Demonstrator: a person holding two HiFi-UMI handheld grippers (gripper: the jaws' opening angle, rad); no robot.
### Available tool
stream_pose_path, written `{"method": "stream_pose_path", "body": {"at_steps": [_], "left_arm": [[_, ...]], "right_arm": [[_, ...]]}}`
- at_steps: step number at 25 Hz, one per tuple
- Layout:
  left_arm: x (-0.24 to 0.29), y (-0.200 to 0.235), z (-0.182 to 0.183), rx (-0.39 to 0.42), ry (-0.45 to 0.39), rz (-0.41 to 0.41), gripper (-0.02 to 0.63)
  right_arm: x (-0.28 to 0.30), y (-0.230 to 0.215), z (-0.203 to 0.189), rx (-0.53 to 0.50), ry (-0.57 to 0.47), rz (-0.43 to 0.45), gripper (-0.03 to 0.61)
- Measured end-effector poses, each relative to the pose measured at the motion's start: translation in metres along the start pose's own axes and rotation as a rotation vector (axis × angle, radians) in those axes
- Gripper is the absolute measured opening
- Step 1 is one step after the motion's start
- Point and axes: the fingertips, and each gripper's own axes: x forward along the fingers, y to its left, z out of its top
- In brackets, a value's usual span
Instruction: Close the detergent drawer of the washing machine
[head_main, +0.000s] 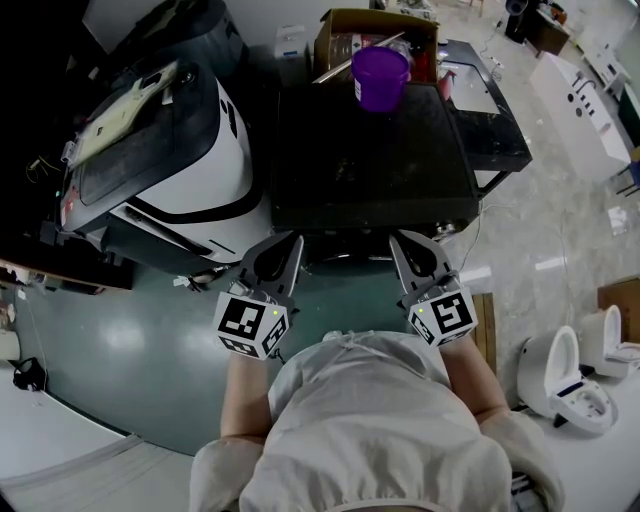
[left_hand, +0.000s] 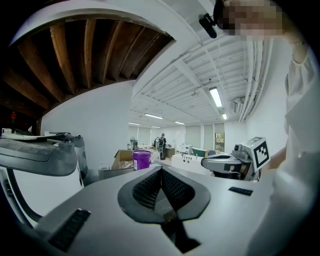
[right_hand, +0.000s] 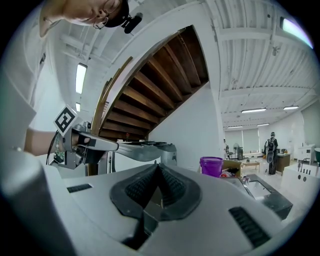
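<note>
The washing machine (head_main: 370, 150) is a dark box with a black top, seen from above in the head view; its front face and detergent drawer are hidden below the top's near edge. My left gripper (head_main: 287, 248) and right gripper (head_main: 404, 246) hang side by side just in front of that edge, apart from the machine. Both are shut with nothing between their jaws. In the left gripper view the left gripper (left_hand: 161, 168) points level over the machine's top. The right gripper (right_hand: 157, 165) does the same in its own view.
A purple bucket (head_main: 380, 75) stands at the far edge of the machine's top, before a cardboard box (head_main: 375, 30). A white and black appliance (head_main: 170, 150) lies tilted at the left. White toilets (head_main: 570, 380) stand at the lower right. The floor is grey-green.
</note>
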Motion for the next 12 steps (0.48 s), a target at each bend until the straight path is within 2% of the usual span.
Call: {"method": "stream_pose_path", "body": {"at_steps": [12], "left_arm": [[0.003,-0.013,0.000,0.020,0.004,-0.018,0.018]], "right_arm": [[-0.005,0.004,0.002,-0.012,-0.001,-0.016,0.000]]}}
